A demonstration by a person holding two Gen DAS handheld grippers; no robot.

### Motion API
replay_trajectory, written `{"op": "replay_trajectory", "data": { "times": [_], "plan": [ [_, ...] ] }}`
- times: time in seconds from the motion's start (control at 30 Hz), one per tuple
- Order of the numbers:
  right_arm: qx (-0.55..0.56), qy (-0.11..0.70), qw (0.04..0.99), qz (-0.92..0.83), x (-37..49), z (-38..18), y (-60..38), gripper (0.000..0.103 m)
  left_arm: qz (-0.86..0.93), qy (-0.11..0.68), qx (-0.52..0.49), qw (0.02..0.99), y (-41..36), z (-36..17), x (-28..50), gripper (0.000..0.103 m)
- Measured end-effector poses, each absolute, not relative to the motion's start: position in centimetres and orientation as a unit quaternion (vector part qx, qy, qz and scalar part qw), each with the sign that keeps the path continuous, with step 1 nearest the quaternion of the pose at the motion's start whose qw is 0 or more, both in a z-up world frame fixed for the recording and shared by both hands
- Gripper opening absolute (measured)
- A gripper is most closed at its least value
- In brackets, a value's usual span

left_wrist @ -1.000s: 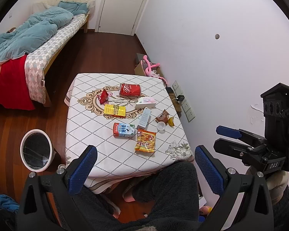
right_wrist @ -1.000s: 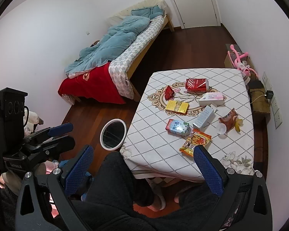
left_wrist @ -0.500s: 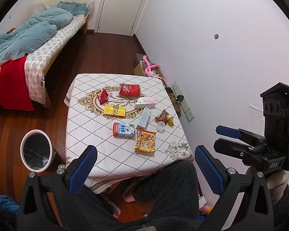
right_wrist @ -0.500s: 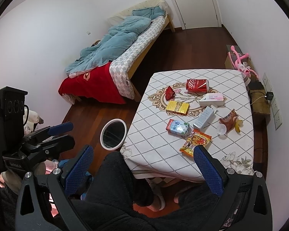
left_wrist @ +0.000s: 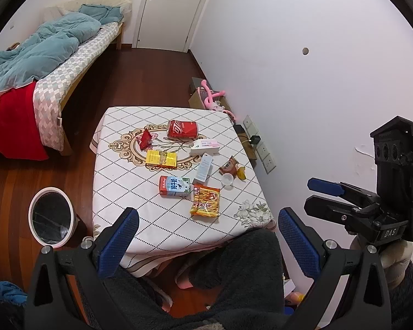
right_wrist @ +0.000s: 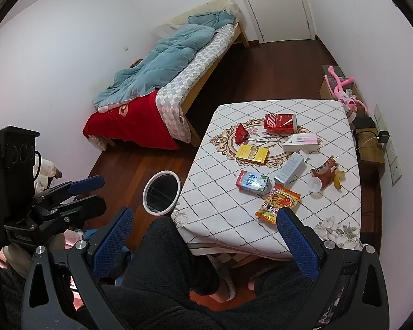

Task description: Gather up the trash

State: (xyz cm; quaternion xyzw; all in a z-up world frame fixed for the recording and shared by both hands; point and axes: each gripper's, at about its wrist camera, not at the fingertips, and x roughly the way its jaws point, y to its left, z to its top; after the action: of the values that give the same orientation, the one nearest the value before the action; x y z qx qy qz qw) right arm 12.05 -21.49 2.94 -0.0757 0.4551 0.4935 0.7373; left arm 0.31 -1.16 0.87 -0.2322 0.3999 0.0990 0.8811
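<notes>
Trash lies scattered on a low table (left_wrist: 118, 181) (right_wrist: 225, 220) with a white checked cloth: a red can (left_wrist: 182, 129) (right_wrist: 280, 122), a yellow packet (left_wrist: 161, 159) (right_wrist: 252, 154), a blue milk carton (left_wrist: 175, 186) (right_wrist: 252, 182), an orange snack bag (left_wrist: 205, 200) (right_wrist: 277, 201), a white box (left_wrist: 205, 147) and a brown wrapper (left_wrist: 228, 166). A white-rimmed bin (left_wrist: 51, 216) (right_wrist: 161, 192) stands on the floor left of the table. My left gripper (left_wrist: 206, 240) and right gripper (right_wrist: 205, 240) both hang open and empty, high above the table's near edge.
A person's dark fleece-clad legs (left_wrist: 228, 269) sit under both grippers. A bed (left_wrist: 41, 63) with blue and red bedding runs along the left wall. A pink toy (left_wrist: 210, 97), a box and wall sockets sit by the right wall. A shut door (left_wrist: 165, 8) is at the far end.
Both views have shifted very slightly; the table and trash stay where they were and both grippers remain open.
</notes>
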Motion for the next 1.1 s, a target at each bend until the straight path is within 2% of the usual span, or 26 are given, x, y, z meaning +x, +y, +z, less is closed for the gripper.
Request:
{"op": "replay_trajectory", "data": {
  "times": [1.1],
  "plan": [
    [-0.075,0.451,0.739,0.495,11.81,3.15,-21.85,0.103,0.096,0.399,-0.233,0.882,-1.12,0.88,-0.28,0.103]
  ]
}}
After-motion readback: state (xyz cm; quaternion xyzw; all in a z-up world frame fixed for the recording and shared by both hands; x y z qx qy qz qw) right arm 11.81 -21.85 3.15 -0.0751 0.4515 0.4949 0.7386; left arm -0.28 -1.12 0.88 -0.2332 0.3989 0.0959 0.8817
